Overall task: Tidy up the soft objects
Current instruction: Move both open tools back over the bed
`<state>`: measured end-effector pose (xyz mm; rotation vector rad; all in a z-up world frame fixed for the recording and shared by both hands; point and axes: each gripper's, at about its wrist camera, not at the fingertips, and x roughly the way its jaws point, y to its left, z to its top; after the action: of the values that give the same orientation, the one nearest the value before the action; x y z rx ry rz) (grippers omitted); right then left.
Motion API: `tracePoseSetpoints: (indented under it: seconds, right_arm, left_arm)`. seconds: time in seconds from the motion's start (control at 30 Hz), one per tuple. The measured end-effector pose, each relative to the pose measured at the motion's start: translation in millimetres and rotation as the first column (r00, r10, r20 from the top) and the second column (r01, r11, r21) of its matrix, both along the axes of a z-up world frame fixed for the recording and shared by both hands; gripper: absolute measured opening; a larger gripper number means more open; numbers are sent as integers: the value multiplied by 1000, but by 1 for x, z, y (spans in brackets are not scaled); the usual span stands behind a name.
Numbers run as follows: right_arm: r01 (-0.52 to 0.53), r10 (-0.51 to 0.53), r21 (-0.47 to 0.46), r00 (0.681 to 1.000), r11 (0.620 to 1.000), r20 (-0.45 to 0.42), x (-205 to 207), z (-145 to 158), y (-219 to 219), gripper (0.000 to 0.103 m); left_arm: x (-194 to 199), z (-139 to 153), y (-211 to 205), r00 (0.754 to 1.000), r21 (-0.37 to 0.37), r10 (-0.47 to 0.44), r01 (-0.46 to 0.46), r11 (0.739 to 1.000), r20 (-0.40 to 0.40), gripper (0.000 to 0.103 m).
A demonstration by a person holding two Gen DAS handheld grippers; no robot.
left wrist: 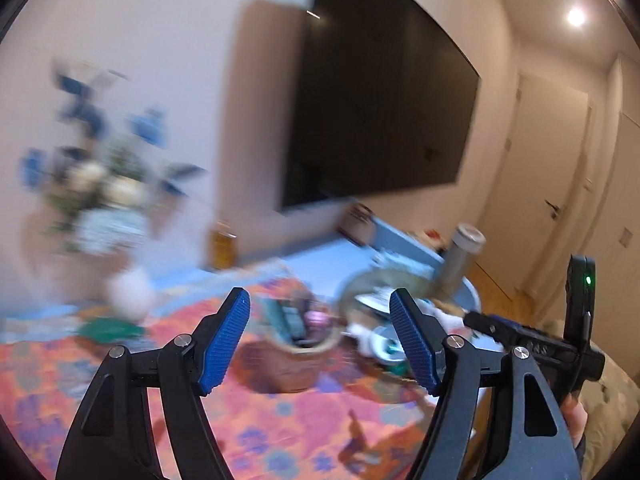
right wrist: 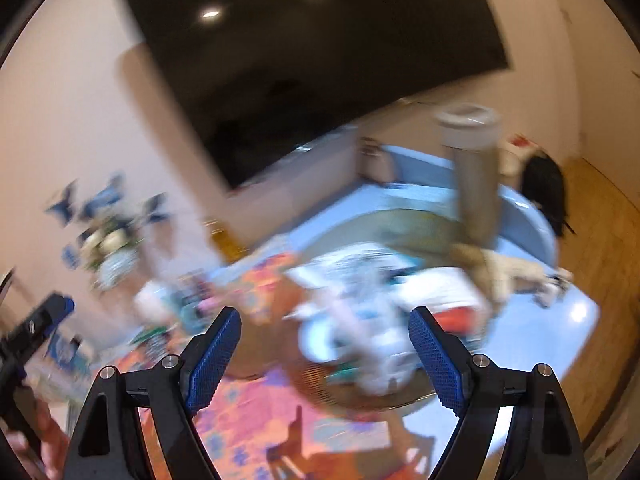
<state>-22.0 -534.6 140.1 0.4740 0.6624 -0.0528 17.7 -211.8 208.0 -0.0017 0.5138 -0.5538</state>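
Both my hand-held grippers are released and hold nothing; the right hand-held gripper (right wrist: 324,354) is nearer, with the blurred white soft toy (right wrist: 360,344) lying just ahead between its spread jaws on the table (right wrist: 576,320), while my left hand-held gripper (left wrist: 320,340) has the toy off to its right

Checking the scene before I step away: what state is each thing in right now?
left hand-held gripper: open, nothing between its pads.
right hand-held gripper: open, nothing gripped; a pale soft toy lies beyond it.
TV: off, screen dark.
small woven basket: upright, holding items.
tall cylindrical container: upright, lid on.
door: closed.
ceiling light: on.
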Motion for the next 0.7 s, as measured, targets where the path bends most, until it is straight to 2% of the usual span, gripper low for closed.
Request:
tracePoseSetpoints:
  seconds: [0.07,0.13,0.2,0.23,0.3,0.43,0.47,0.6,0.7]
  right_arm:
    - [-87,88,-5,996,996,33,0,10,34,85]
    - [-166,167,-25,984,986,58,0,17,72,90]
    - [-249,254,-63,964,966,75,2,18,117,96]
    - [-279,285,-79,955,957,76,3,16,135,100]
    - [-366,373,-111,926,924,55,7,5,180,101]
    - [-469,469,-129,883,874,-35,21,-35,245,101]
    - [-477,473,-134,879,869,-64,28,-49,258,101]
    - [-484,462,-120,870,867,-173,50,-105,290,101]
    - [-451,419,-157,885,878,-201,56,-140,297,101]
  left_arm:
    - [-14,13,36,997,12,70,-71,997,44,90]
    - [-28,21,69,989,24,129,-131,991,74,90]
    - [-40,20,105,979,4,185,-187,982,90,91]
    - [-43,17,120,973,-8,216,-216,976,87,94]
    - [-45,1,151,954,-24,293,-292,956,56,97]
    - [-31,-51,195,913,9,405,-405,914,-47,97]
    - [-24,-72,205,892,38,446,-445,895,-69,97]
    - [-6,-137,232,838,120,531,-519,846,-125,97]
    - [12,-182,248,807,138,547,-530,837,-220,96]
